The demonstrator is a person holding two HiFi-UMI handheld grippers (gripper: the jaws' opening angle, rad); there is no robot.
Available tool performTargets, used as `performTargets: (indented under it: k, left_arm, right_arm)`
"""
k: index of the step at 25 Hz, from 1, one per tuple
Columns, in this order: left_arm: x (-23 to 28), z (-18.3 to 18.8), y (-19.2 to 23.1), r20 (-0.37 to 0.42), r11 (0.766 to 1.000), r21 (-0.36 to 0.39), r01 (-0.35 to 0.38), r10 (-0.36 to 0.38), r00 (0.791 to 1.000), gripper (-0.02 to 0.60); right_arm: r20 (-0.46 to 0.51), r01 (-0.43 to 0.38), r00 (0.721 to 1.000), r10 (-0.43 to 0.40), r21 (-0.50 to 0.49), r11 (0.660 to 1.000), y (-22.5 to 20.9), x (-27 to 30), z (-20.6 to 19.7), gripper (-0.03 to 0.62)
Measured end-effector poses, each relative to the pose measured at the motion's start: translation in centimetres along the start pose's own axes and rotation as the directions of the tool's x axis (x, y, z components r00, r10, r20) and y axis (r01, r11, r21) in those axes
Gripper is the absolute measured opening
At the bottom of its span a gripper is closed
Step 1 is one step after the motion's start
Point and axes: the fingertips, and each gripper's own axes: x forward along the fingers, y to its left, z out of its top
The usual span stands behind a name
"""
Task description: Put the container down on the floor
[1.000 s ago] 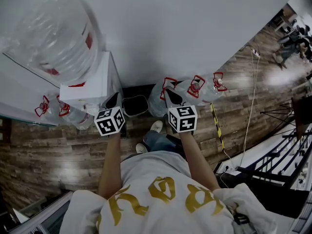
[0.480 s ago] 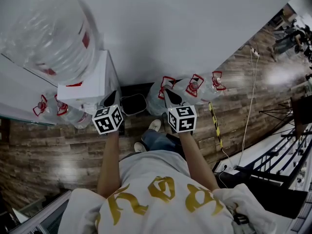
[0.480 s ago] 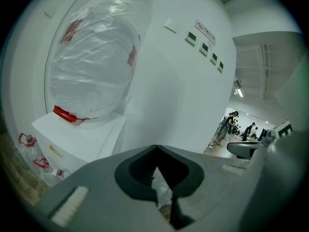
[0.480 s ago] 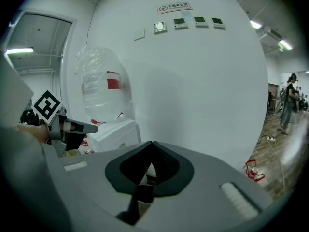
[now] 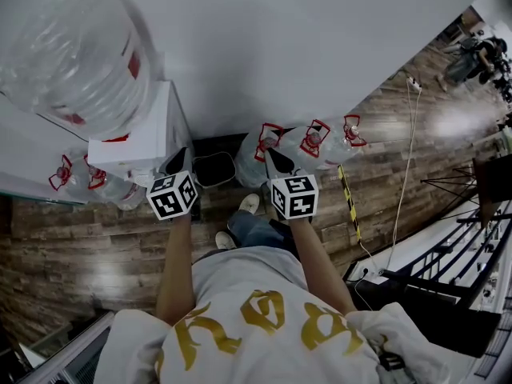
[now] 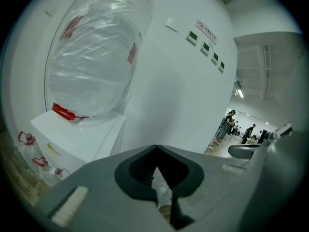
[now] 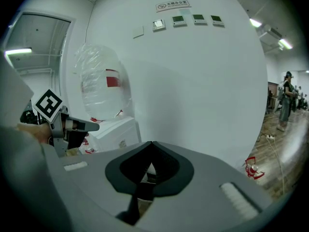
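Retreat is looking like the sensible move: the dark, round-rimmed bin (image 5: 214, 169), seemingly the container, is sitting on the plank floor (image 5: 96, 246) between the boxy white dispenser (image 5: 140, 146) and film-wrapped jugs (image 5: 326, 154). Both the left gripper (image 5: 181, 158) and right gripper (image 5: 270, 158) are hovering above it, jaws pressed together, carrying nothing.

A white water cooler (image 5: 148, 138) stands on the left, against a big white wall (image 5: 304, 46). Small square panels (image 7: 186, 19) sit high up on that wall. On the right, a thin white cable (image 5: 404, 174) runs near a yellow and black strip (image 5: 346, 202). Far away on the right there are some people (image 5: 472, 58).
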Motion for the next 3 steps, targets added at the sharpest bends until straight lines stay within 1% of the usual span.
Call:
performTargets:
  k: [3]
  left_arm:
    - [0.11,0.12,0.32,0.003,1.000,-0.003,-0.003,0.003,1.000,0.000]
  right_arm:
    - [0.000,-0.002,1.000,0.002,0.002,1.000,0.23,0.18,0.03,0.025]
